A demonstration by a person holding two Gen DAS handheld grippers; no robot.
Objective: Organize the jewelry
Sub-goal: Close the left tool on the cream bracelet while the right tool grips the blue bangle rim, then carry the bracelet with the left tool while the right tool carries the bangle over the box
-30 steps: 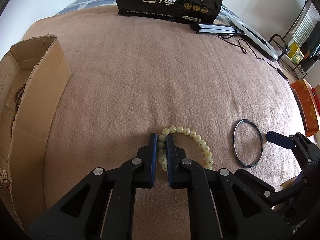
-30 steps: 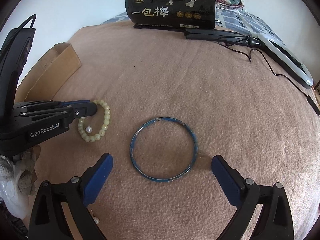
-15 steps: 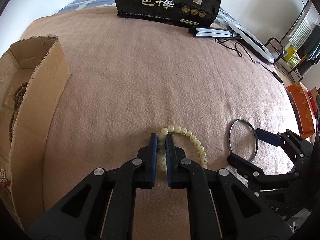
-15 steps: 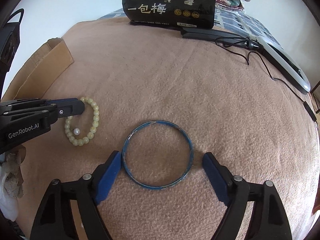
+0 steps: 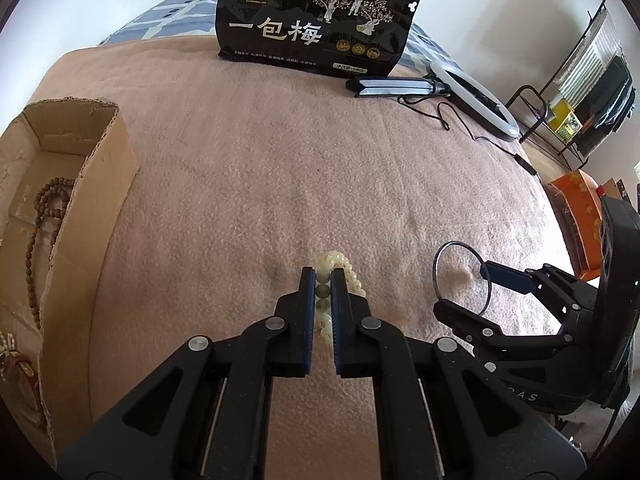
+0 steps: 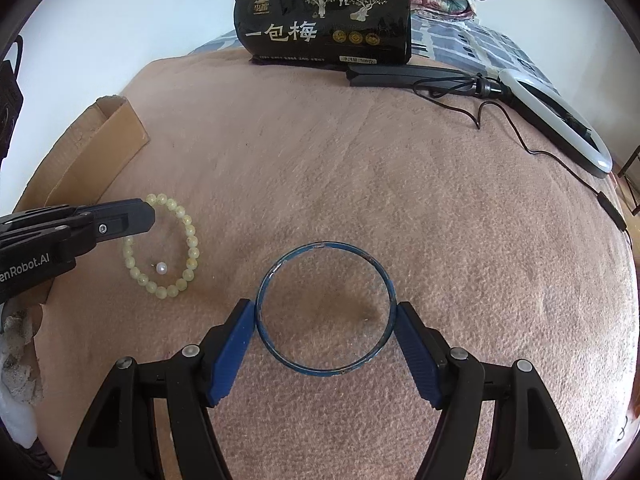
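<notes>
A pale yellow-green bead bracelet (image 5: 339,259) is pinched at one side between the pads of my left gripper (image 5: 322,276), which is shut on it. Seen from the right wrist, the bracelet (image 6: 192,248) hangs as a loop from the left gripper (image 6: 140,216), its lower beads near the pink blanket. A small white pearl (image 6: 161,267) lies inside the loop. A thin blue bangle (image 6: 324,245) lies flat on the blanket. My right gripper (image 6: 325,316) is shut on it, one blue pad against each side of the rim. The left wrist view shows the bangle (image 5: 438,276) held by the right gripper (image 5: 466,292).
An open cardboard box (image 5: 100,168) at the left holds a brown bead necklace (image 5: 40,208). A black snack bag (image 5: 316,28) stands at the far edge, with a ring light (image 5: 480,96) and its cable to the right. An orange box (image 5: 576,208) sits beyond the bed's right edge.
The right gripper's jaws came in from wide apart and now touch the bangle's rim on both sides. The left gripper rose slightly, lifting the pinched side of the bracelet.
</notes>
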